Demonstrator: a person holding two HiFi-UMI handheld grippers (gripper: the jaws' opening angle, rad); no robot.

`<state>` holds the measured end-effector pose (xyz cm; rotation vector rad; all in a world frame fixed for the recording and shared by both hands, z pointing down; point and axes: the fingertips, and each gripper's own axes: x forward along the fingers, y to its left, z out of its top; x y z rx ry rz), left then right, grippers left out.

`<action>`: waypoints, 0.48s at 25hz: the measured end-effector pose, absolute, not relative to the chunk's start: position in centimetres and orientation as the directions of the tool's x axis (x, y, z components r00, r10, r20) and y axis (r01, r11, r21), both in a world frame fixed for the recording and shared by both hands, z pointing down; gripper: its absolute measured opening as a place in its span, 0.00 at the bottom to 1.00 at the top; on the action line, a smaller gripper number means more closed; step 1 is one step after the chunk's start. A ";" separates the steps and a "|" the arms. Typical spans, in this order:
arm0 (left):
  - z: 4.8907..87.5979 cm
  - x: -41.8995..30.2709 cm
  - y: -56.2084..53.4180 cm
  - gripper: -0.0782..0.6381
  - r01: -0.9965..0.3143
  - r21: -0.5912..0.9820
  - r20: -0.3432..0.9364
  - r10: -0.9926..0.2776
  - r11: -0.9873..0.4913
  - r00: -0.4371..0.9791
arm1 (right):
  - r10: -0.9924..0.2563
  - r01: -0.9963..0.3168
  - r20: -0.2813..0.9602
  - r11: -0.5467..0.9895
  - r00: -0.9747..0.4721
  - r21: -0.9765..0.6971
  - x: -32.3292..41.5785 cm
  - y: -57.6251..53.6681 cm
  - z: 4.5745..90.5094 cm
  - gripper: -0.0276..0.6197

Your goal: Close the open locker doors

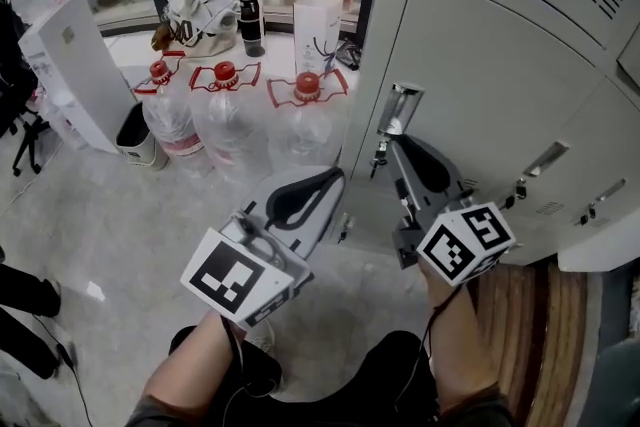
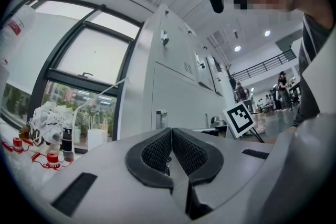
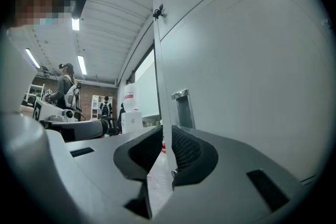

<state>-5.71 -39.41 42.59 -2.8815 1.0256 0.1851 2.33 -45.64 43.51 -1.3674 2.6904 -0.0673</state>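
1. Left gripper [image 1: 330, 183]: held low over the pale grey speckled floor [image 1: 100, 235], left of the lockers. In the left gripper view its tongs [image 2: 171, 139] are clenched, the ribbed black pads meeting at the tips with nothing between them. Its black-and-white marker cube [image 1: 235, 277] sits at the near end, above the person's forearm.

2. Right gripper [image 1: 400, 150]: set against the handle-side edge of the light grey metal locker door [image 1: 500, 105]. In the right gripper view the thin vertical edge of that door [image 3: 252, 71] runs down between the two pads, and the tongs [image 3: 164, 139] are drawn in on it, one pad on each face. Its marker cube [image 1: 465, 243] is at the wrist end.

3. Locker door: lower tier of the grey bank at the right of the head view. Its recessed chrome handle [image 1: 400, 107] lies just above the right gripper, and a small bunch of keys [image 1: 379, 155] hangs just beside that. How far the door stands ajar cannot be told.

4. Surroundings: three large clear plastic water bottles with red caps [image 1: 228, 110] stand in a row on the floor left of the lockers. A white paper carrier bag [image 1: 318, 27] stands behind them by the window.
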 end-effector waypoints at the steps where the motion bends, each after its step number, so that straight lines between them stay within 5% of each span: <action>1: 42.4 -5.5 -39.0 0.12 -0.633 -0.032 -0.144 -0.623 -0.773 0.769 | -0.805 -0.799 -0.095 0.594 -0.586 -0.095 2.5 -45.0 43.3 0.11; 12: 42.2 -2.0 -34.8 0.12 -0.624 -0.027 -0.136 -0.616 -0.781 0.776 | -0.793 -0.794 -0.119 0.606 -0.597 -0.056 5.7 -36.3 41.2 0.11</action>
